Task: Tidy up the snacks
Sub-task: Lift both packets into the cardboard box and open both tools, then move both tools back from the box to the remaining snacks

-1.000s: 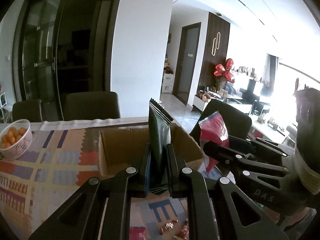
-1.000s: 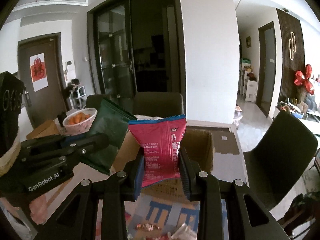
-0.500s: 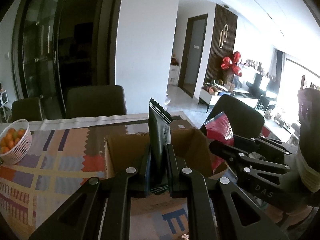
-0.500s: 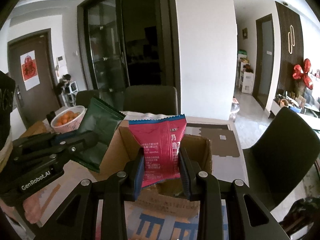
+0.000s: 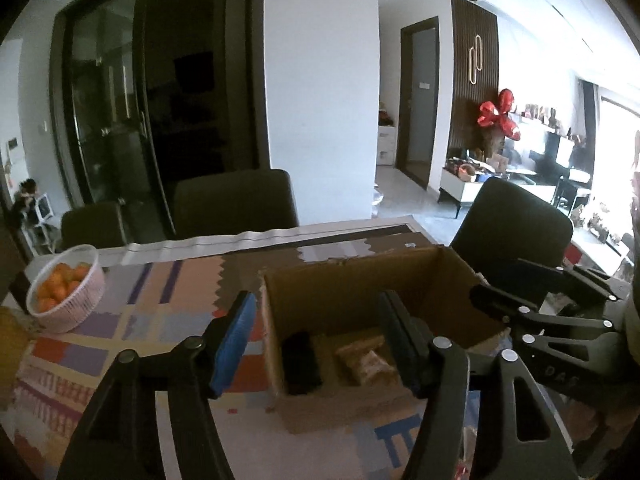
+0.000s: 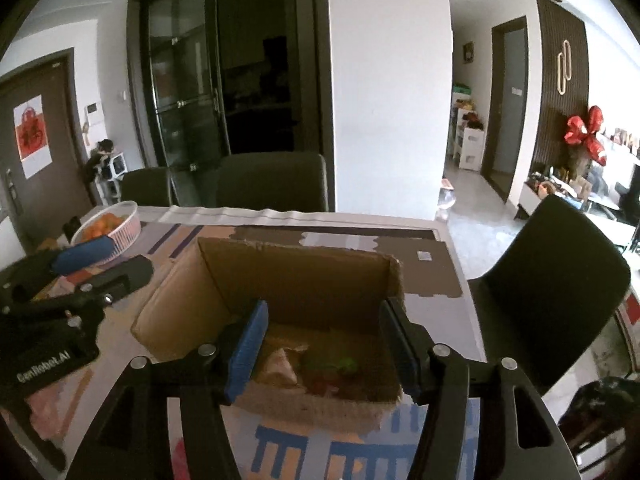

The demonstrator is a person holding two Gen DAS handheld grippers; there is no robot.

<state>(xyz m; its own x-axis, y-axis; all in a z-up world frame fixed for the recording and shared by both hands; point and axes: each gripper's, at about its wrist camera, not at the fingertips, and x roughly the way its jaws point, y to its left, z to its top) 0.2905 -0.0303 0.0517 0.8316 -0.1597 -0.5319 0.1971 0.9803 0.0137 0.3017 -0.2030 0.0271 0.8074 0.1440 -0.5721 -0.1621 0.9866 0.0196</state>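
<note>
Presently both grippers are held over an open cardboard box (image 5: 360, 280) that stands on the counter (image 5: 132, 320), which carries a patterned mat. The left gripper (image 5: 316, 340) has its jaws apart and opening, with nothing clamped between them; the box's near left corner lies in the gap. Inside the box, below those jaws, a dark packet (image 5: 300, 364) stands beside a tan wrapped snack (image 5: 368, 360).

The right gripper (image 6: 324, 344) likewise has its jaws apart and opening, empty, straddling the box's near wall. On the box floor between them lie a pale tan packet (image 6: 280, 364) and a blurred reddish and green packet (image 6: 332, 372); its print cannot be read.

Legible writing: "GenRobot.AI" on the left gripper's body as seen from the right wrist view, and "DAS" on the right gripper's body in the left wrist view. A white basket of oranges (image 5: 64, 292) sits on the counter, well apart to the left of the box.
</note>
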